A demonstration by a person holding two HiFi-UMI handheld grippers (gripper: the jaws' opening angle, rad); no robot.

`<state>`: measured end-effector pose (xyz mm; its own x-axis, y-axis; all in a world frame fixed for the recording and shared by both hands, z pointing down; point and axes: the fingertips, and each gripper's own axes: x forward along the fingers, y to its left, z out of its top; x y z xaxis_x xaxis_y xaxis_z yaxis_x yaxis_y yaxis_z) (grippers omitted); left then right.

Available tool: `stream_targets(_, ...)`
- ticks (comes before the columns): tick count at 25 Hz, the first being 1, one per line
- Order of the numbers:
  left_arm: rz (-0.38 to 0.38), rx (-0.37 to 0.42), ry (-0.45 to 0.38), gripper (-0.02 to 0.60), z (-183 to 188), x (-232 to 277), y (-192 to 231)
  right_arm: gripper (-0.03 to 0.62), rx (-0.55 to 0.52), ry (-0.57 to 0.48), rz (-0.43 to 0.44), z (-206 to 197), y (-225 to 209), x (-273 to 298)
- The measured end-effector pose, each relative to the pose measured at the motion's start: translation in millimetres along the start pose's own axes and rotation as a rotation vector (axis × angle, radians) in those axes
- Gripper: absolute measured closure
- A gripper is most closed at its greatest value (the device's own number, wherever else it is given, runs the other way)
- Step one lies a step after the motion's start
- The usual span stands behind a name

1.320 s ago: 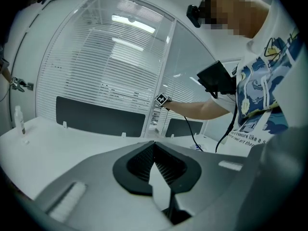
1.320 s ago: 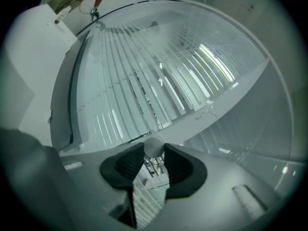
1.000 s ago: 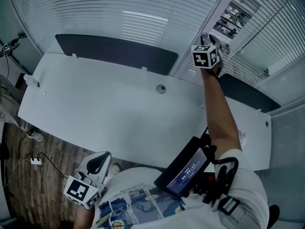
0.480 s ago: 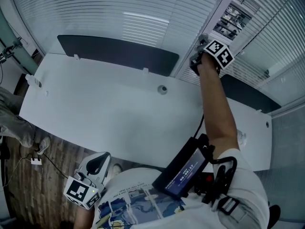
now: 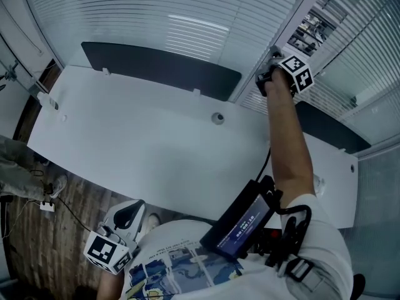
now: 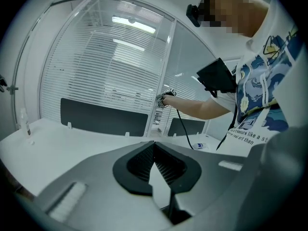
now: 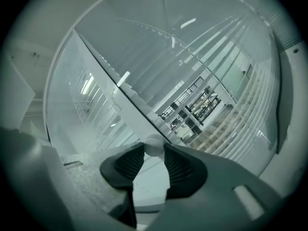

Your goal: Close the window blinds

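White slatted blinds (image 5: 169,24) cover the windows behind the desk; more blinds (image 7: 231,61) fill the right gripper view. A small white round knob (image 7: 154,145) on the frame post (image 5: 284,27) between two windows sits between the tips of my right gripper (image 7: 154,148). Its jaws have just been closing and both pads touch the knob. The head view shows that gripper (image 5: 274,56) at arm's length against the post. My left gripper (image 5: 132,208) hangs low by my body, jaws (image 6: 154,144) shut with nothing in them.
A white desk (image 5: 144,145) with a cable hole (image 5: 217,117) lies between me and the windows. Dark screens (image 5: 156,67) stand along its far edge. A small bottle (image 5: 47,100) sits at its left end. A power strip (image 5: 47,206) lies on the wooden floor.
My right wrist has rolled at the post, so its marker cube has swung from the hand's left side to its right. The left gripper has stayed in place.
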<state>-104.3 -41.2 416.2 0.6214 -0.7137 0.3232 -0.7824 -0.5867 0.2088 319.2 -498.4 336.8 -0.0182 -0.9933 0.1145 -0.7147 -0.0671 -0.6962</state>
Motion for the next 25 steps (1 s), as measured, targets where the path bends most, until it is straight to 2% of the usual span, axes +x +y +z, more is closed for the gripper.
stream_targets(3, -0.001, 0.001, 0.002, 0.577, 0.1, 0.6, -0.8, 0.465, -0.012, -0.009, -0.003, 1.0, 0.5, -0.9)
stream_targets(9, -0.01, -0.002, 0.001, 0.577, -1.0, 3.0, -2.4, 0.468, -0.125, 0.014, -0.033, 0.9, 3.4, -1.5)
stream_targets(16, -0.014, -0.01, -0.002, 0.577, -1.0, 3.2, -4.1, 0.47, -0.341, 0.026, -0.108, 1.5, 4.5, -2.9)
stream_targets(22, -0.009, -0.014, -0.006, 0.577, -0.1, 1.2, -3.2, 0.47, -0.451, 0.028, -0.142, 2.4, 4.9, -3.7)
stream_targets(25, -0.011, -0.017, -0.006, 0.577, -0.7, 1.8, -3.7, 0.47, -0.545, 0.025, -0.162, 2.6, 6.9, -3.5)
